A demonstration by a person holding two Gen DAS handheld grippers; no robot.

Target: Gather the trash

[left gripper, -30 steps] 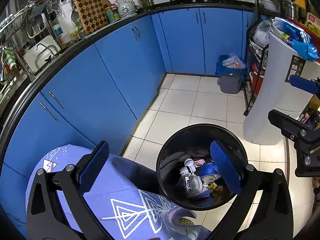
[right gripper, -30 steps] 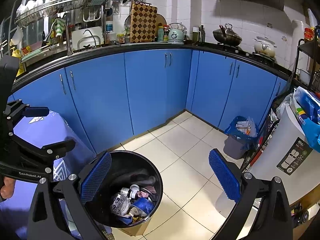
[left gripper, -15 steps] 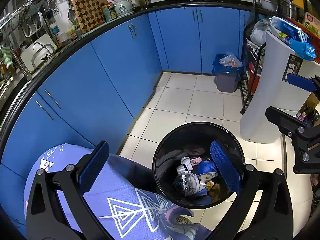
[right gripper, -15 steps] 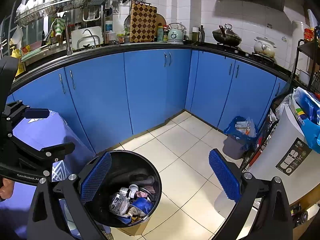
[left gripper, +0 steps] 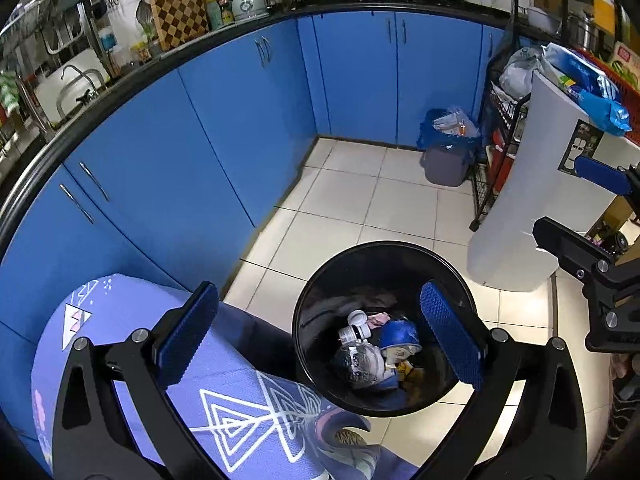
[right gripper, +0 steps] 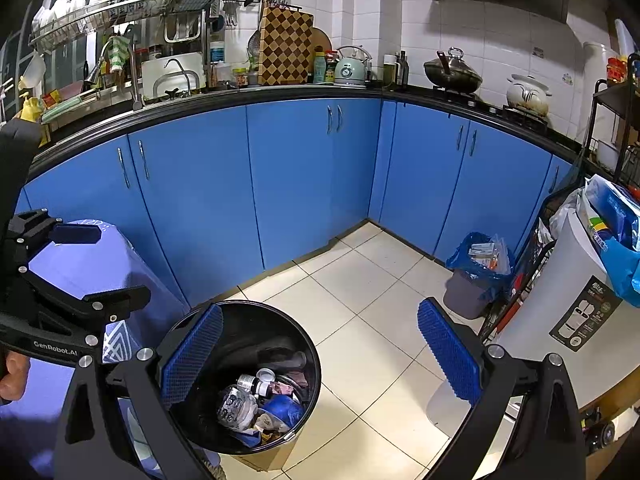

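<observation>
The left gripper point(left gripper: 320, 336) hangs above the floor with its blue-padded fingers point(left gripper: 188, 334) spread wide apart and nothing between them. The right gripper point(right gripper: 320, 356) is held beside it, its own blue pads point(right gripper: 448, 354) just as far apart and equally empty. In the right wrist view the left gripper shows at the left edge, with part of a hand point(right gripper: 14, 374) gripping it.

Just below both of them stands a round black bin point(left gripper: 308, 344) on the pale floor tiles point(left gripper: 340, 200). The trash point(left gripper: 372, 354) lies in the bottom of it: a crumpled clear bottle point(right gripper: 236, 406), a small white cap point(left gripper: 357, 317), something blue point(left gripper: 400, 334) and a few scraps of paper and wrapper. From the right wrist view the bin point(right gripper: 312, 364) sits under the gripper's left finger.

Touching the bin on its left is a lilac cloth point(left gripper: 140, 304) with white triangle patterns, draped over something low.

Further out, blue cabinets point(right gripper: 300, 176) run round the corner under a black worktop point(right gripper: 240, 98). On the worktop are a checkered board point(right gripper: 285, 46), a pale green kettle point(right gripper: 350, 68), a lidded wok point(right gripper: 452, 69) and a white pot point(right gripper: 527, 92). A small grey bin with a blue bag point(left gripper: 448, 152) stands by the far cabinets, next to a black wire rack point(left gripper: 494, 152) and a tall white appliance point(left gripper: 536, 200) with blue packets point(left gripper: 592, 92) on top.
</observation>
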